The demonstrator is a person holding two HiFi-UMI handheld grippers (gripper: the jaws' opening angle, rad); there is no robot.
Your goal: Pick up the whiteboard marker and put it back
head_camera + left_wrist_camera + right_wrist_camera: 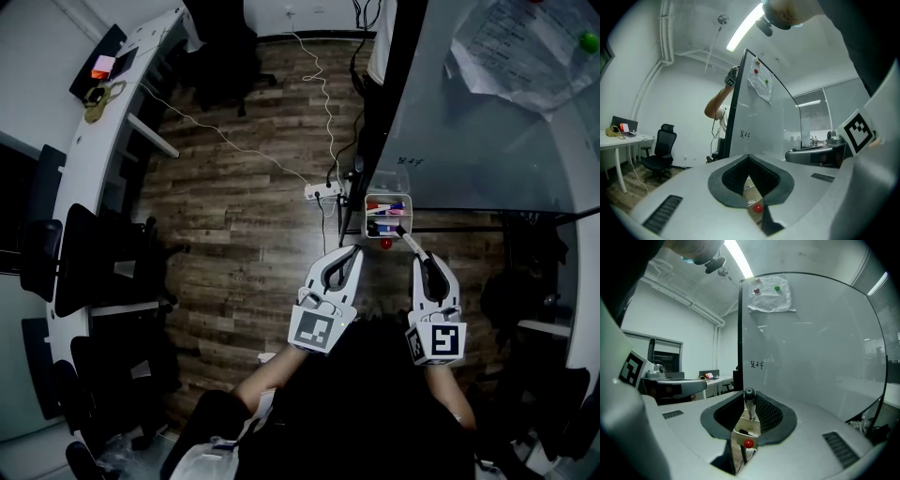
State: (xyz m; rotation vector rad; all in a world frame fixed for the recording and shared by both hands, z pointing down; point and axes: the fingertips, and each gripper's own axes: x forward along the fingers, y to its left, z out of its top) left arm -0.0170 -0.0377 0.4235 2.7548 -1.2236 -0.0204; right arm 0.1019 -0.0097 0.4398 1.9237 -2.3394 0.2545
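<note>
The right hand-held gripper [417, 253] has its jaws closed on a dark-barrelled whiteboard marker [408, 241], pinched between the ribbed black pads. In the right gripper view [749, 401] the marker [749, 405] stands upright in the grip, its rounded dark end uppermost. Its other end points down toward the clear plastic pen box [740, 437] just beneath the jaws. Seen from the head view, the marker slants toward 11 o'clock from the jaw tips. Its far end reaches the near rim of the pen box [367, 220], and whether it touches the rim cannot be told. Other pens with blue, red and dark barrels lie inside that box. The box sits by the lower left corner of the large frosted glass whiteboard [487, 131], and a small red ball [385, 244] shows at its 6 o'clock edge. The left hand-held gripper [357, 249] is at 9 o'clock of the right one, just beside the box. In the left gripper view [749, 159] its pads meet at the tips with nothing between them, and only the red ball [758, 207] and a corner of the box show through the gap lower down. A crumpled sheet of paper [516, 42] is pinned to the board at 1 o'clock. A white power strip [319, 192] lies on the dark wood-plank floor [234, 244] at 10 o'clock of the box.
</note>
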